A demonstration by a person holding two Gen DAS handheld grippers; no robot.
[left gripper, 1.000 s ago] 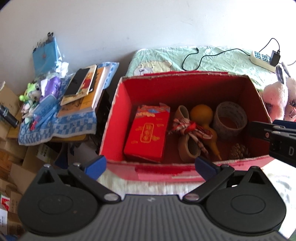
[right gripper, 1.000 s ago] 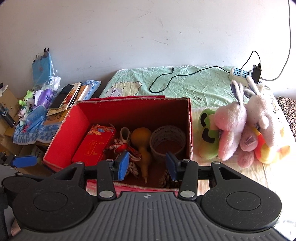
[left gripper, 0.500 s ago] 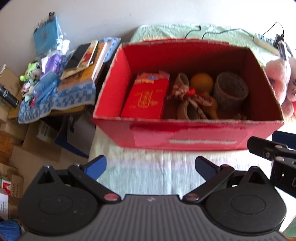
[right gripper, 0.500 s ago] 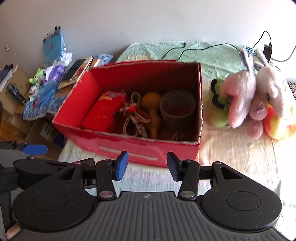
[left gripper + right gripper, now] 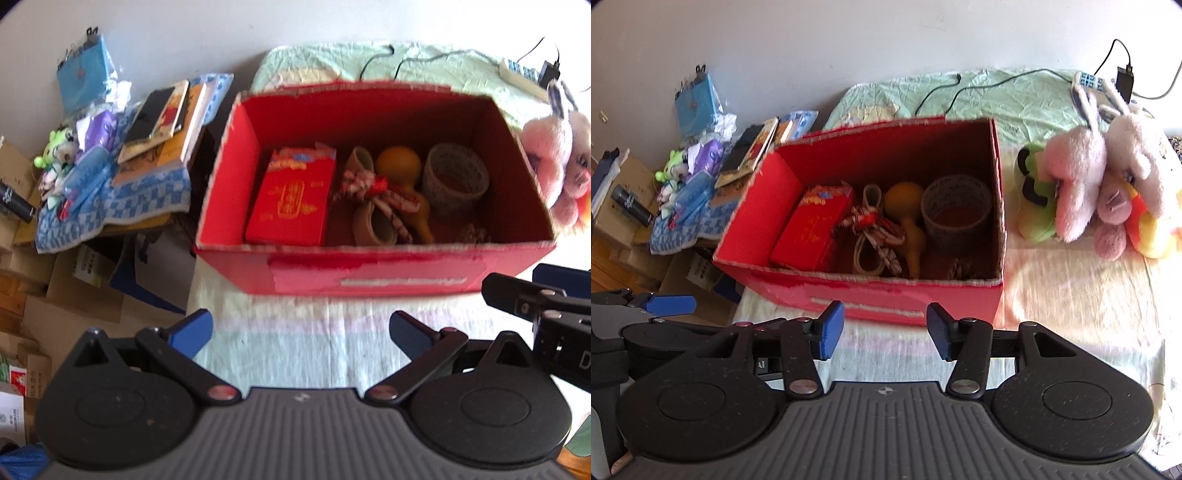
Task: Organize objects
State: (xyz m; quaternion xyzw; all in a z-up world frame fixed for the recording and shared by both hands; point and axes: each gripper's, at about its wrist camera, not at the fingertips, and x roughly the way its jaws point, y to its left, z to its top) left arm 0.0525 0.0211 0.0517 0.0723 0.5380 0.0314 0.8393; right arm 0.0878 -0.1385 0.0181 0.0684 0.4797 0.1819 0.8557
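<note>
Red cardboard box [image 5: 373,275] open-topped on a pale bedspread [image 5: 1082,291], seen from just short of its near wall; inside, from left to right, a red packet with gold print [image 5: 293,197], a roll of brown tape [image 5: 373,229] under a red-and-white cord bundle [image 5: 373,190], a yellow gourd [image 5: 399,162], a wide patterned tape ring [image 5: 456,177], and a pine cone [image 5: 962,269] in the near right corner. Left gripper [image 5: 299,330] held above the bedspread in front of the box, blue-tipped fingers [image 5: 194,330] spread wide, nothing between them. Right gripper [image 5: 884,330] likewise in front of the box, jaws parted to a narrower gap, also empty; touching neither box nor contents. Right of the box, apart from it, pink plush rabbits [image 5: 1082,177] beside a green plush toy [image 5: 1036,201] and a yellow-orange plush toy [image 5: 1152,229]. Behind, a green sheet [image 5: 1015,96] with a black cable and a power strip [image 5: 1089,79]. Left of the bed, books [image 5: 162,114] and small toys on a blue checked cloth [image 5: 125,199] above cardboard cartons [image 5: 88,284].
</note>
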